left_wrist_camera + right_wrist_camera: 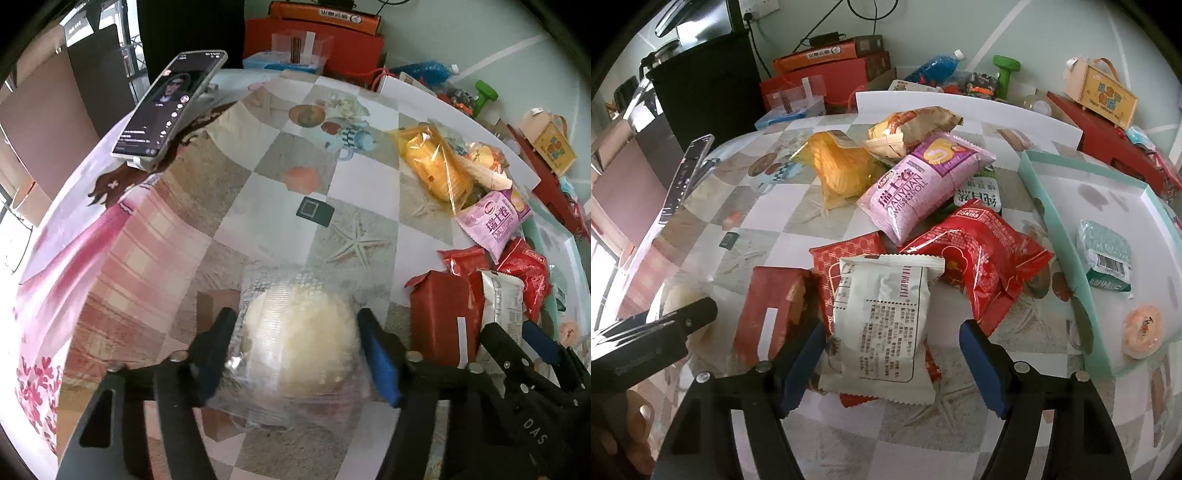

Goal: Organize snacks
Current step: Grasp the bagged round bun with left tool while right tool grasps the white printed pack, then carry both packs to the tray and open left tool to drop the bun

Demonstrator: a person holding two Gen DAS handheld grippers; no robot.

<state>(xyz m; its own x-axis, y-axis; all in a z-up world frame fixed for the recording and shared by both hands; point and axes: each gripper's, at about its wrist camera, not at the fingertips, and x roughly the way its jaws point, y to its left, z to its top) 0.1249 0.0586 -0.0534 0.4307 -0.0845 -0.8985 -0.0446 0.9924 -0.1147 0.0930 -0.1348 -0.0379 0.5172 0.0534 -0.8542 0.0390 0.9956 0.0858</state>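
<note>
My left gripper (pixel 297 354) has its fingers on both sides of a pale round bun in clear wrap (pixel 301 350), which rests on the patterned table; the pads touch the wrap. My right gripper (pixel 892 354) is open around a white snack packet (pixel 886 317) lying on red packets (pixel 979 254). A pink Swiss-roll packet (pixel 923 184), a yellow bag (pixel 838 166) and a brown bag (pixel 912 129) lie in a pile behind. A mint tray (pixel 1067 243) on the right holds a teal packet (pixel 1106 258) and a small round orange snack (pixel 1143 330).
A phone on a stand (pixel 170 107) stands at the table's back left. A red carton (pixel 772 306) lies left of the white packet. Red boxes (pixel 831 81), a blue bottle (pixel 938 66), a green dumbbell (pixel 1006 72) and a white board (pixel 960 107) crowd the back edge.
</note>
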